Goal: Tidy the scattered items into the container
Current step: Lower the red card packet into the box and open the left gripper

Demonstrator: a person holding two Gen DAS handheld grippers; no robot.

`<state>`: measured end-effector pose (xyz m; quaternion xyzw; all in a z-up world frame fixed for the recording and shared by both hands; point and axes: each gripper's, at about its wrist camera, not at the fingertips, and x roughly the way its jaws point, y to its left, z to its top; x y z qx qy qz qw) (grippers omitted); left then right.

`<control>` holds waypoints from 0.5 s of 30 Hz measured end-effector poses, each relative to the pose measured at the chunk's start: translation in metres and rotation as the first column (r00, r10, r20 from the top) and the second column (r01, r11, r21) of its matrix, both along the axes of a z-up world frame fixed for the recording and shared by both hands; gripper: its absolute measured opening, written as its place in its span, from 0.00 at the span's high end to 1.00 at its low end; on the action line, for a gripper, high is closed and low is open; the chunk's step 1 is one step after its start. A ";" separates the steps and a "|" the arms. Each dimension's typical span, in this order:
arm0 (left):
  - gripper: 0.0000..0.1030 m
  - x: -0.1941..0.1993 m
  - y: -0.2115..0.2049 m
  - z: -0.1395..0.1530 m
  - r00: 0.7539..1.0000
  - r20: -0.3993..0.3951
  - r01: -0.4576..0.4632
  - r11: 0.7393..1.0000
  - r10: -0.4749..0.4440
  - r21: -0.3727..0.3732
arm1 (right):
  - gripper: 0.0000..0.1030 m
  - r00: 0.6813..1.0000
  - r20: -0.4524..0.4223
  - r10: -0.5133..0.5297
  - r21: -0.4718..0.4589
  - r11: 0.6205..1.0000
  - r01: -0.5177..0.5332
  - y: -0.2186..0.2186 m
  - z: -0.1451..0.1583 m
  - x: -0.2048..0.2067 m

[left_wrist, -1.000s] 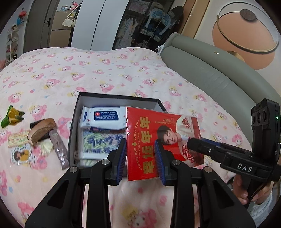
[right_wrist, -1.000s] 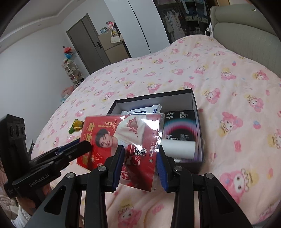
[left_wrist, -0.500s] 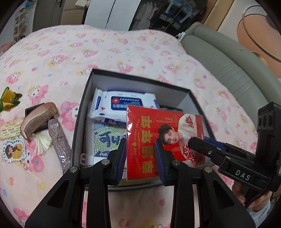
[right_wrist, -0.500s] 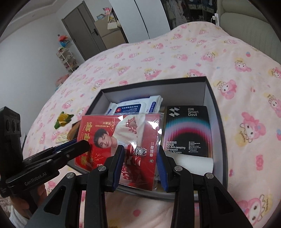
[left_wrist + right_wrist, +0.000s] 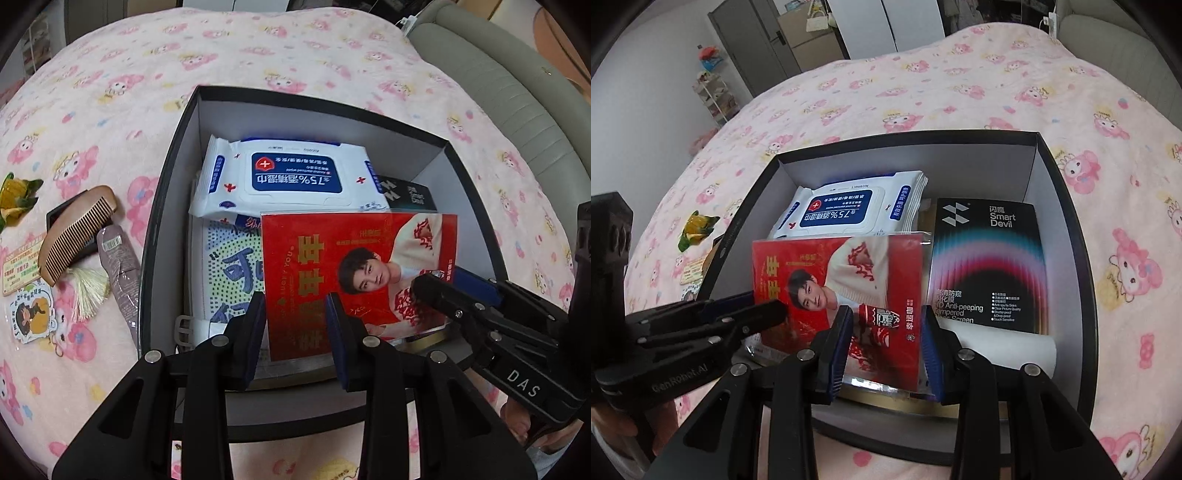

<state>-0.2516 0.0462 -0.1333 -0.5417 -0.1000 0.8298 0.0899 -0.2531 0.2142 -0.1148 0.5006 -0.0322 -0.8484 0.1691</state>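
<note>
Both wrist views look down, close, into the open box [image 5: 177, 155] on the bed [image 5: 997, 85]: the left from its near-left, the right seemingly from its near-right. Each sees the other tool.

Both tongs [image 5: 295, 325] grip red card [image 5: 354, 273] over open box [image 5: 173, 173].

Red packet [image 5: 354, 273] flat inside black box [image 5: 173, 177], comb [image 5: 75, 234] outside on bedspread
</note>
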 end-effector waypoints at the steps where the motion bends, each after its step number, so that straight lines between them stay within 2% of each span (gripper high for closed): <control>1: 0.69 0.000 -0.002 0.000 1.000 0.002 -0.006 1.000 0.006 -0.002 | 0.68 1.000 0.006 0.004 0.007 1.000 -0.004 -0.002 0.000 -0.002; 5: 0.69 0.002 -0.005 0.002 1.000 0.007 -0.011 1.000 0.011 -0.010 | 0.67 0.999 0.014 0.036 0.045 0.998 -0.037 -0.010 0.001 -0.002; 9: 0.68 0.004 -0.005 0.007 0.999 0.035 -0.032 0.997 0.034 -0.068 | 0.67 0.998 0.029 0.061 0.010 0.998 -0.061 -0.013 0.001 -0.001; 12: 0.68 0.004 -0.009 0.009 0.999 0.034 -0.038 0.997 0.040 -0.062 | 0.67 0.997 0.010 0.079 0.027 0.996 -0.079 -0.016 0.002 0.003; 15: 0.68 0.003 -0.012 0.007 0.998 0.034 -0.043 0.997 0.045 -0.062 | 0.67 0.999 -0.020 0.046 0.052 0.998 -0.045 -0.011 0.004 0.004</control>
